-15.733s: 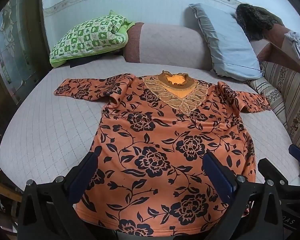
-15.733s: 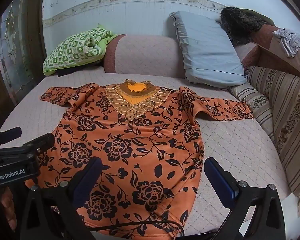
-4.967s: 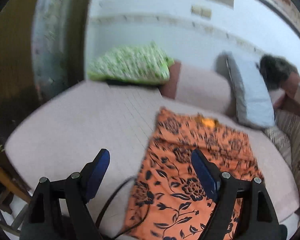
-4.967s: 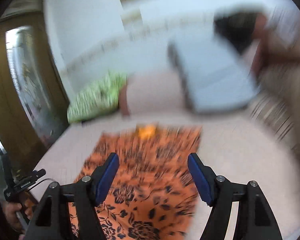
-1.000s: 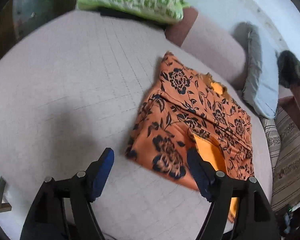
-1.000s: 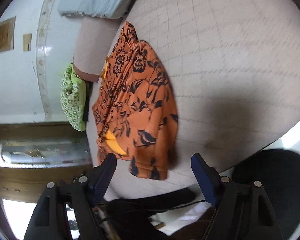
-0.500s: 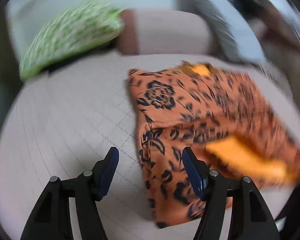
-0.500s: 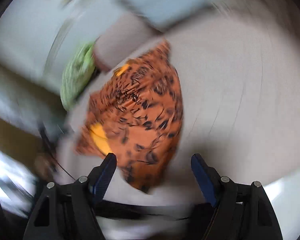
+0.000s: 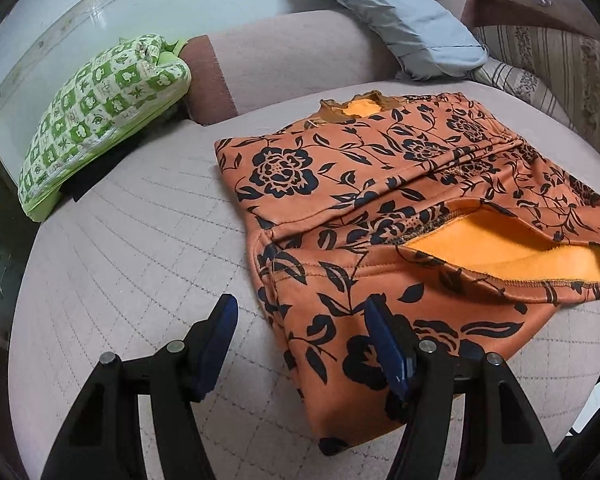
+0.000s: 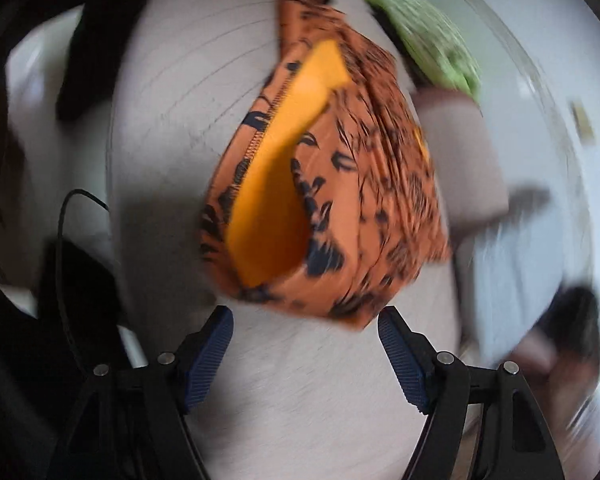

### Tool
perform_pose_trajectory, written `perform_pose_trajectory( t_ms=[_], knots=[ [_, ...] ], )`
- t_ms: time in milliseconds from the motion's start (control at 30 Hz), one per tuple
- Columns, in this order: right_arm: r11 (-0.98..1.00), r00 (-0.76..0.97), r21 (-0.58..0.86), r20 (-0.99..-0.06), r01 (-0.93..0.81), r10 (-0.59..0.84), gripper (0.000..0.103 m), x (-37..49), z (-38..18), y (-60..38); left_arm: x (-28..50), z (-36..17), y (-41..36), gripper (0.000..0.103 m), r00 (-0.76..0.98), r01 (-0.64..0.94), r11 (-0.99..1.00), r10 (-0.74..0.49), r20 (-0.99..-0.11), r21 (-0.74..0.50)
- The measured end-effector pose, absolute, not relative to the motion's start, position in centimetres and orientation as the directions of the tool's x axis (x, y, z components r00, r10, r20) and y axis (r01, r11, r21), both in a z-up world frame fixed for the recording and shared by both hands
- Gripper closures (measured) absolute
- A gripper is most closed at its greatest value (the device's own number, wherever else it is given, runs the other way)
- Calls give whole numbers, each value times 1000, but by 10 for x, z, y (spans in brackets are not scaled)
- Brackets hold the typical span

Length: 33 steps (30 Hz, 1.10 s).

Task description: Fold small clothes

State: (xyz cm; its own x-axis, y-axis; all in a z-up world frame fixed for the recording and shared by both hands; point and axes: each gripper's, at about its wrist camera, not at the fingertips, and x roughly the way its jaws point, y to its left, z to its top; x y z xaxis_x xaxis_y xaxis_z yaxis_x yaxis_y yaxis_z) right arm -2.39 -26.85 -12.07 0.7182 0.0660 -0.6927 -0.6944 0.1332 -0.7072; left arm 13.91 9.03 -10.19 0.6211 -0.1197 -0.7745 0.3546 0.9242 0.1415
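Note:
An orange shirt with black flowers (image 9: 380, 184) lies folded into a rough rectangle on the pale quilted bed (image 9: 120, 260), collar at the far side. Its hem gapes and shows the plain orange lining (image 9: 500, 248). My left gripper (image 9: 300, 308) hangs open over the shirt's near left corner: one finger over the cloth, the other over bare bed, pads not pressing. The right wrist view is blurred. There my right gripper (image 10: 304, 316) is open just short of the shirt (image 10: 360, 184), with only bed (image 10: 320, 380) between its fingers.
A green checked pillow (image 9: 100, 112) and a pink bolster (image 9: 292, 60) lie at the head of the bed, with a grey pillow (image 9: 400, 28) and a striped cushion (image 9: 560, 60) to the right. A black cable (image 10: 64, 240) hangs past the bed's edge.
The left gripper has rolled and come lower and closer to the shirt's near left corner, its jaws a little narrower. The right wrist view has swung round strongly. The shirt lies as before.

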Motion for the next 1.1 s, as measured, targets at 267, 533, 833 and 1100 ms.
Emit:
perform_pose_trajectory(
  t_ms=[267, 533, 833, 1100],
  knots=[
    [144, 575, -559, -809, -817, 120, 74, 13, -120, -261, 148, -105, 94, 36, 592, 371, 926, -180, -785, 67],
    [489, 457, -309, -862, -816, 219, 75, 39, -94, -275, 166, -98, 92, 36, 550, 378, 925, -264, -793, -46],
    [554, 441, -250, -864, -794, 242, 75, 42, -95, -281, 175, -118, 94, 59, 441, 332, 935, -274, -855, -128],
    [682, 362, -25, -861, -731, 357, 81, 69, -84, -298, 163, -107, 97, 98, 458, 290, 944, -282, -843, -158]
  ],
)
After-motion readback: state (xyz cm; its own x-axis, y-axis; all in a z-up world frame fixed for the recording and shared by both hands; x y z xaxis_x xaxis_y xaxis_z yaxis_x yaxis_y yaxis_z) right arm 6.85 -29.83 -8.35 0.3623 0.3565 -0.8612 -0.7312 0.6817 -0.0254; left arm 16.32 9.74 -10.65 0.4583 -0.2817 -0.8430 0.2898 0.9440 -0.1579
